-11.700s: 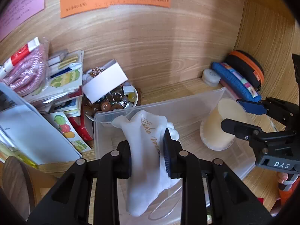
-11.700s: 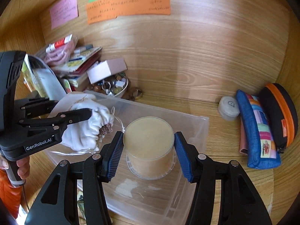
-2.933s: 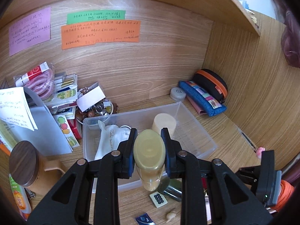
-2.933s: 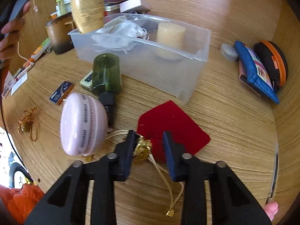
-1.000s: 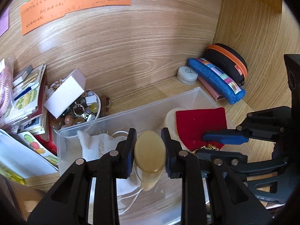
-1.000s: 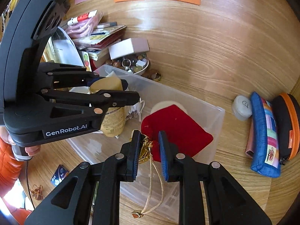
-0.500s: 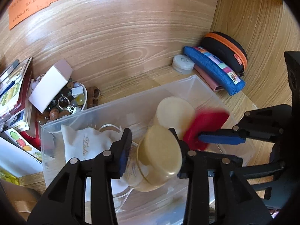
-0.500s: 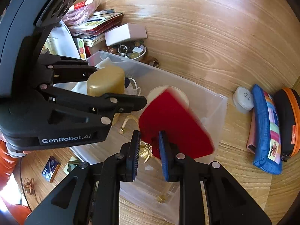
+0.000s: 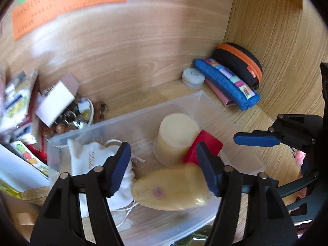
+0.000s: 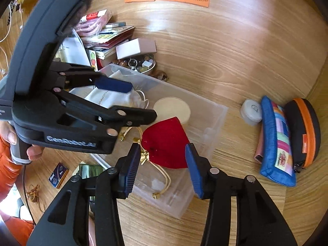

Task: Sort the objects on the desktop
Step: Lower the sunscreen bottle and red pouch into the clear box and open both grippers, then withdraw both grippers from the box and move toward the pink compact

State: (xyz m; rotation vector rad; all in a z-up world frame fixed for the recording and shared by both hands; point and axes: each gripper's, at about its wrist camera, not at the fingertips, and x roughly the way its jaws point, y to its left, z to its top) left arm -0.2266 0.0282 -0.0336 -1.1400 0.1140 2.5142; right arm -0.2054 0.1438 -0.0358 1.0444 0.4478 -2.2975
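Observation:
A clear plastic bin (image 9: 143,112) (image 10: 211,110) holds a white drawstring pouch (image 9: 90,157) (image 10: 114,98), a cream cylinder (image 9: 176,137) (image 10: 172,107), a red velvet pouch (image 9: 205,145) (image 10: 166,143) and a yellow bottle (image 9: 172,188) lying on its side. My left gripper (image 9: 164,164) is open just above the bottle. My right gripper (image 10: 163,164) is open above the red pouch, whose gold cord (image 10: 162,176) trails in the bin.
A bowl of trinkets (image 9: 80,114) (image 10: 141,65) and a white box (image 9: 55,104) sit behind the bin, with stacked booklets (image 10: 106,39) at left. A white jar (image 10: 251,111), a blue case (image 10: 276,141) and a black-orange case (image 10: 303,127) lie at right. A small blue box (image 10: 59,174) is on the desk.
Both grippers have opened. The yellow bottle has dropped from my left gripper onto its side in the bin. The red pouch has left my right gripper and lies against the cream cylinder.

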